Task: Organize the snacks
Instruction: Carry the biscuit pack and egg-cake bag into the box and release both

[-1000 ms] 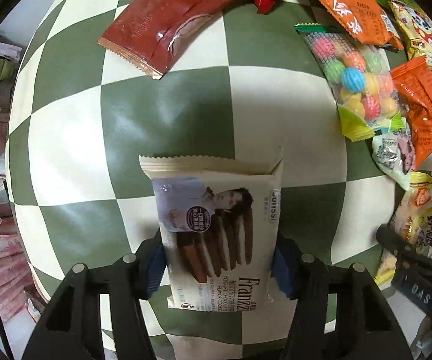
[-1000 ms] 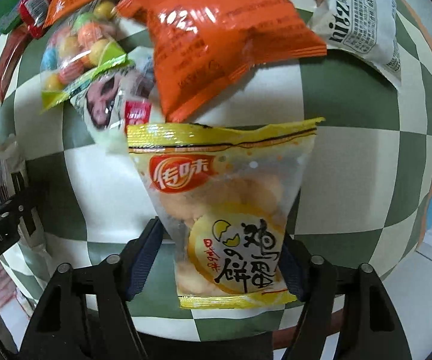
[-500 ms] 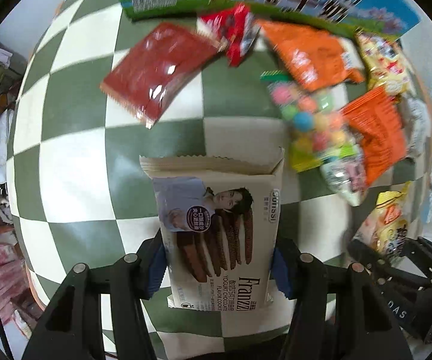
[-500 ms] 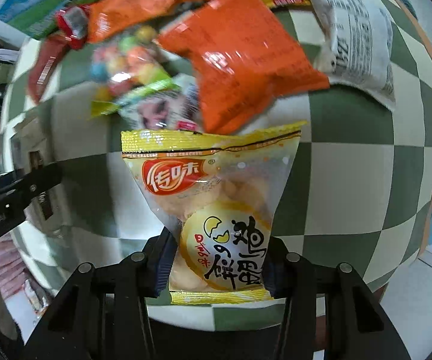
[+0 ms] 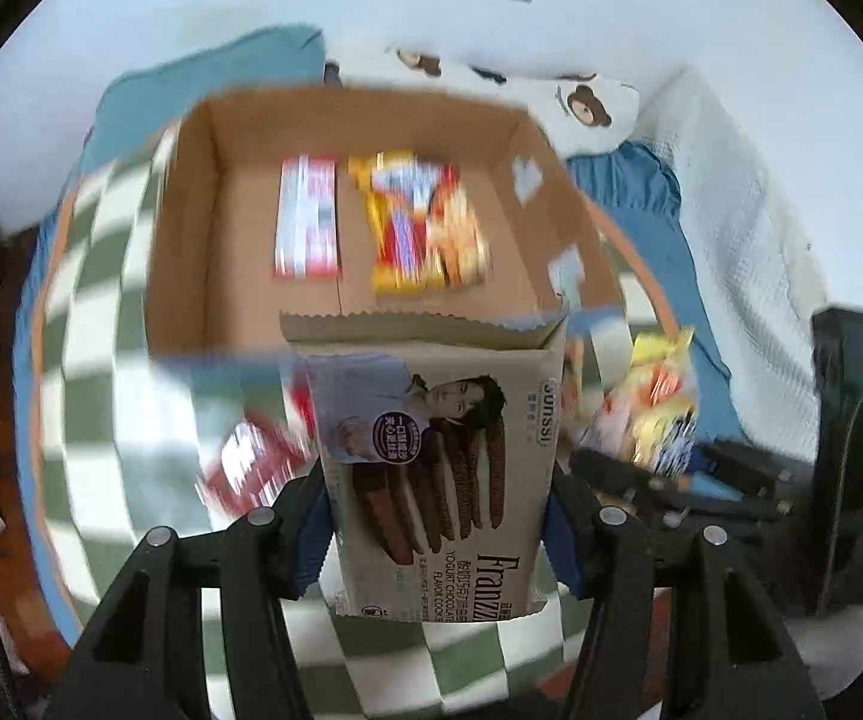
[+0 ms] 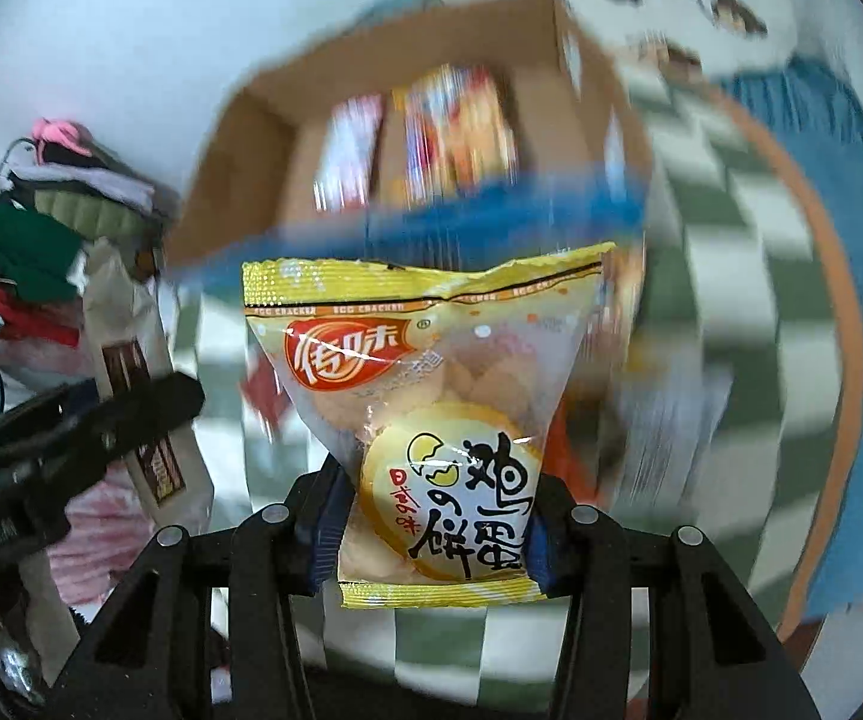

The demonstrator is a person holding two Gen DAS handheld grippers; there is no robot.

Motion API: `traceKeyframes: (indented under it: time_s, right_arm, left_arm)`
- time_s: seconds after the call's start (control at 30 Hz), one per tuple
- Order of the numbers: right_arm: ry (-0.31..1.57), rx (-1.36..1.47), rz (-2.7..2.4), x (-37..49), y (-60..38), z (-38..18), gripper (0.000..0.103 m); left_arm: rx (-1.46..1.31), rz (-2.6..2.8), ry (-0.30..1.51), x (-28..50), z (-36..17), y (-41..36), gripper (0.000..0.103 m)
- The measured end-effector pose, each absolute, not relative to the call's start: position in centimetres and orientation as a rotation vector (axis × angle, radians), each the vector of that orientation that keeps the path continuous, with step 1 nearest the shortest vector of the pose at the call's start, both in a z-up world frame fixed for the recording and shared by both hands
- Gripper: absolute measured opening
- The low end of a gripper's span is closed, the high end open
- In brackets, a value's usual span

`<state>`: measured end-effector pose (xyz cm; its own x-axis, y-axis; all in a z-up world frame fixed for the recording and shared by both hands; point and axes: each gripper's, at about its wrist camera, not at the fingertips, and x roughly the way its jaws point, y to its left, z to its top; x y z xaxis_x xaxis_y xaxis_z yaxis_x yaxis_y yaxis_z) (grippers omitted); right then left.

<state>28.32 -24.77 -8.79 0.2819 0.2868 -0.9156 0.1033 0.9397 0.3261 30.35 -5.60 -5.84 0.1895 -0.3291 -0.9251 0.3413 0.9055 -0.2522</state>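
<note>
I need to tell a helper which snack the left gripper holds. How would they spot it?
Facing the open cardboard box, look just in front of its near edge. The beige cookie pack is clamped in the left gripper; it alone shows chocolate wafers and a person's portrait.

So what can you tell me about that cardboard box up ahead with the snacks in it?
The cardboard box is plain brown, open at the top, with upright walls and a blue strip along its near edge. It sits on the green-and-white checkered cloth. Two packets lie flat on its floor: a red-and-white packet and a yellow-and-red packet, both blurred. Neither gripper touches it.
</note>
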Motion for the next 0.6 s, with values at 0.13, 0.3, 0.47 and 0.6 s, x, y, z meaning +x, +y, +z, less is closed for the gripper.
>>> traceKeyframes:
  time_s: [0.13, 0.3, 0.47, 0.6]
  right_arm:
    - [1.270, 0.274, 0.070, 37.2, -24.4, -8.2, 0.051]
    - [1.350, 0.179, -0.016, 46.9, -25.8, -10.3, 0.051]
    - [1.433, 0.160, -0.065, 51.9, -26.5, -14.5, 0.051]
    - [1.475, 0.157, -0.101, 54.1, -26.7, -18.0, 0.087]
  left_arm:
    - [0.083, -0.385, 1.285, 37.2, -6.0, -7.2, 0.056]
    - [0.154, -0.247, 1.348, 45.1, -9.8, -6.8, 0.057]
    - [0.185, -0.156, 1.414, 50.0, -13.3, -5.5, 0.058]
    - [0.212, -0.120, 1.456, 52.3, -15.4, -5.5, 0.061]
